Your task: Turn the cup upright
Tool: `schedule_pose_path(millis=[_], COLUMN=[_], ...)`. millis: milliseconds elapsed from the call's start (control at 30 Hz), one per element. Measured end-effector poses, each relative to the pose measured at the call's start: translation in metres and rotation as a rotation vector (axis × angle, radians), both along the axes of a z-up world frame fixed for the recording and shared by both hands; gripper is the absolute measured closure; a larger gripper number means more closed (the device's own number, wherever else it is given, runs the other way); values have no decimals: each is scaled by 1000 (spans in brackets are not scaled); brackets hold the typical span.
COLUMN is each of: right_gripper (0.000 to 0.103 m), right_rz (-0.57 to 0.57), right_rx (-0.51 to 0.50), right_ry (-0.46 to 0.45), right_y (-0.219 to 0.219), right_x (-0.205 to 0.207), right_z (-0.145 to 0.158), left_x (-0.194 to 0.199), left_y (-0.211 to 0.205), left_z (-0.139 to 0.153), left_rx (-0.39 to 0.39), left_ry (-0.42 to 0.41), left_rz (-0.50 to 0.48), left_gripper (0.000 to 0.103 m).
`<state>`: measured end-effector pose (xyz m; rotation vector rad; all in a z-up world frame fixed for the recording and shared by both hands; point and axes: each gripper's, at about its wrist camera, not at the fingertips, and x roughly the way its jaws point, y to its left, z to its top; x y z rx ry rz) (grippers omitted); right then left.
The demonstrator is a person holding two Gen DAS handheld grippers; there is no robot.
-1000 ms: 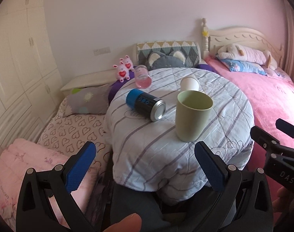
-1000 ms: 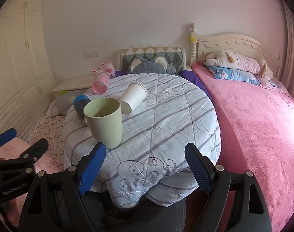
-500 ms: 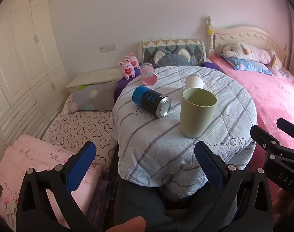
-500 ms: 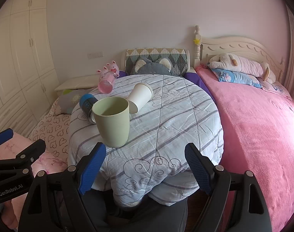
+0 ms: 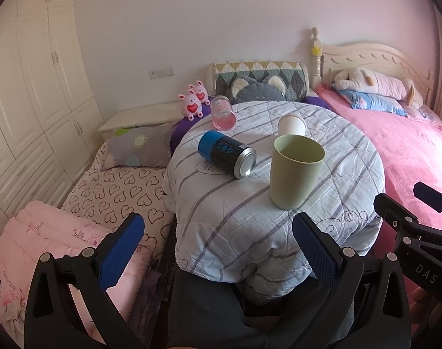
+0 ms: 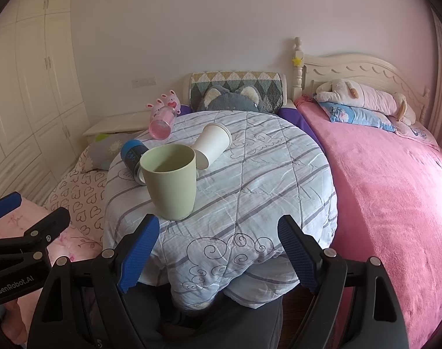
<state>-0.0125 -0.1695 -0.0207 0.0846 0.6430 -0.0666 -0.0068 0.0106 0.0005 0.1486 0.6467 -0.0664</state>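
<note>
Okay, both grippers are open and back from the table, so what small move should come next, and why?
Probably ease the right hand-held gripper forward toward the white paper cup. It lies on its side on the quilt, while the green cup already stands upright. Both grippers are open and hold nothing.

The tabletop (image 6: 264, 174) wears a pale blue-white quilt with grey-purple stripes and swirly cloud stitching. On it: a pale green cup (image 6: 171, 183), and behind that a plain white paper cup (image 6: 213, 142), a blue-and-black can (image 5: 226, 154) with a silver end, and a clear pink tumbler (image 5: 222, 113). Right of the tabletop is a solid pink bed (image 6: 395, 192); left of it, a white sheet (image 5: 116, 186) with dark heart outlines. Gripper fingers (image 6: 139, 253) have blue pads.
</note>
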Motion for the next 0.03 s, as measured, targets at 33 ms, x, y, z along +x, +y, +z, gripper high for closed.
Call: schedule_pose_path(millis=[33], right_gripper=[18], right_rz=[0], right_rx=[0], right_ry=[1], right_y=[0], right_x=[0], right_z=[0], left_x=[1], left_y=[0], left_z=[0], left_rx=[0], left_ry=[2], left_rz=[-1], left_gripper=[0])
